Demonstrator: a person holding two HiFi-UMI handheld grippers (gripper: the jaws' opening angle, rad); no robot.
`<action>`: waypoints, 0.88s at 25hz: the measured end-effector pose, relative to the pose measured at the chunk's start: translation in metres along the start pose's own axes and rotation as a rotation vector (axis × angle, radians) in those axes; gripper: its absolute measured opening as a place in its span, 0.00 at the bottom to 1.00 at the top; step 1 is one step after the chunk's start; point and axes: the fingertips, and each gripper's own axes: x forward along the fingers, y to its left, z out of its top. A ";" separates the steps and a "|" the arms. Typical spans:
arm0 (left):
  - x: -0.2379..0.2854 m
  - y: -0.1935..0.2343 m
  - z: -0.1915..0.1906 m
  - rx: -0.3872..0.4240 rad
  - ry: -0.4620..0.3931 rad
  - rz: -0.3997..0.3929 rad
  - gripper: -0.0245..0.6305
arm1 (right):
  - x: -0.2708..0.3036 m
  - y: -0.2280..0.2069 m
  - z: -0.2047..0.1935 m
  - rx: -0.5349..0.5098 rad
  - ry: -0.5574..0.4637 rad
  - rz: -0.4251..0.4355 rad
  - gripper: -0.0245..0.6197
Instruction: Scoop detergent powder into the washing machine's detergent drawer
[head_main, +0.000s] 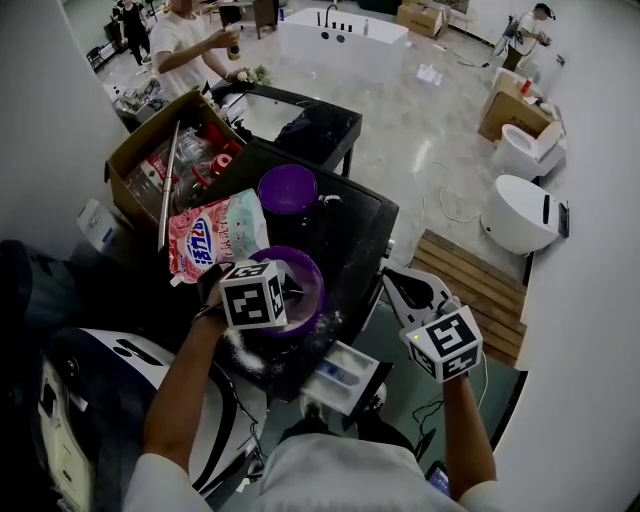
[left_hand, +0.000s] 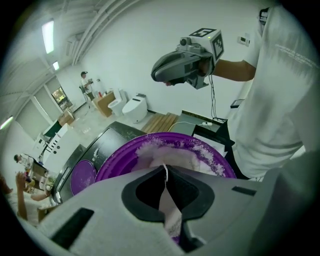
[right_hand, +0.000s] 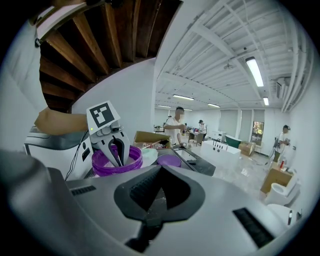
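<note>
L gripper (left_hand: 165, 172) was clamped on white scoop handle (left_hand: 168, 210), scoop down in purple bowl (left_hand: 112, 162) w/ powder (left_hand: 150, 145). Open drawer (head_main: 345, 372) lay just below bowl, toward person. R gripper (right_hand: 159, 170) (closed, empty) hovered at right.

We saw the black top (head_main: 350, 235) carrying a purple tub (head_main: 318, 278), a purple lid (head_main: 287, 188), a pink detergent bag (head_main: 215, 235) and spilled white powder (head_main: 242, 350).
</note>
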 end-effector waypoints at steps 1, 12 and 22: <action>0.000 -0.002 0.000 -0.001 0.004 -0.011 0.06 | -0.001 0.000 0.000 0.000 0.000 0.000 0.03; -0.003 -0.015 -0.006 -0.046 0.030 -0.084 0.06 | -0.007 0.003 -0.003 -0.001 0.001 0.007 0.03; -0.013 -0.032 -0.011 -0.128 0.054 -0.191 0.06 | -0.011 0.009 -0.002 -0.008 -0.005 0.027 0.03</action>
